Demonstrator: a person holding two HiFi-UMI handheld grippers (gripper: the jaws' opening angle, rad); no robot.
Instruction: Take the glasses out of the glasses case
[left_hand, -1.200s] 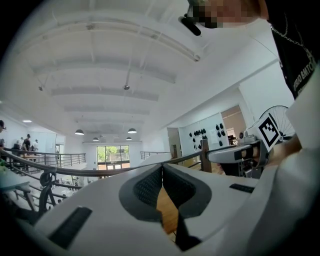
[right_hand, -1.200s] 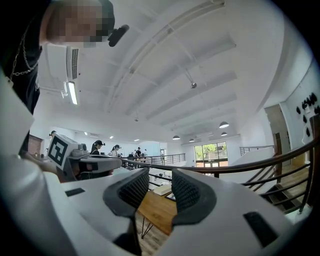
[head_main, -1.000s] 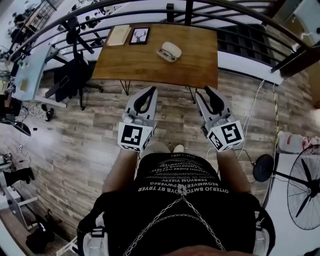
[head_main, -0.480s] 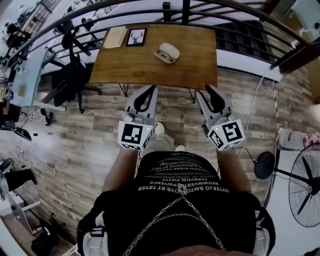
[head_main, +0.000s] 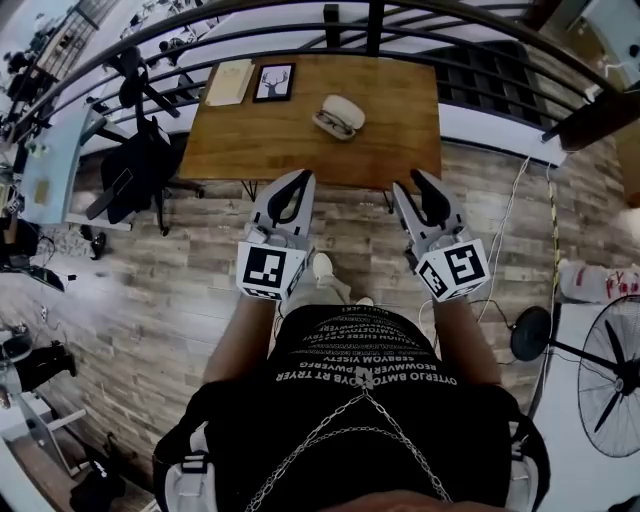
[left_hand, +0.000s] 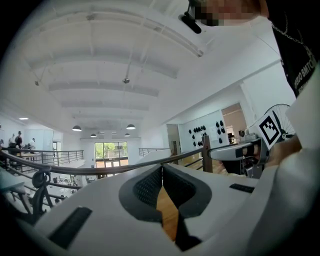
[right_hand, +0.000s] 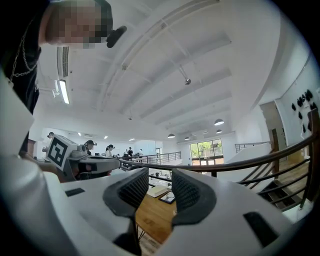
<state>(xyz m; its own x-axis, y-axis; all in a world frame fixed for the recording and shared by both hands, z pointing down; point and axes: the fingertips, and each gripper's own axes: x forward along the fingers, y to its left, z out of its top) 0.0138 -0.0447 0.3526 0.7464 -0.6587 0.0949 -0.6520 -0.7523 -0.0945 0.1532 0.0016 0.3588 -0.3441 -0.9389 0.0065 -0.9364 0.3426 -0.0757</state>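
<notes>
Both claws hang empty at mid-frame. The left gripper (head_main: 301, 181) is pinched closed on nothing and the right gripper (head_main: 418, 181) is slightly parted. Beyond them, at upper centre, the white glasses case (head_main: 343, 108) lies open on the wooden table (head_main: 260, 140). The glasses (head_main: 333, 123) inside look light and fragile, so I'd take them by the bridge rather than the lenses.

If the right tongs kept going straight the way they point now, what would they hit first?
Probably the wooden table: the right tongs aim at its near edge, and its top shows between their open jaws. The glasses case lies left of that line. Depth is hard to judge.
</notes>
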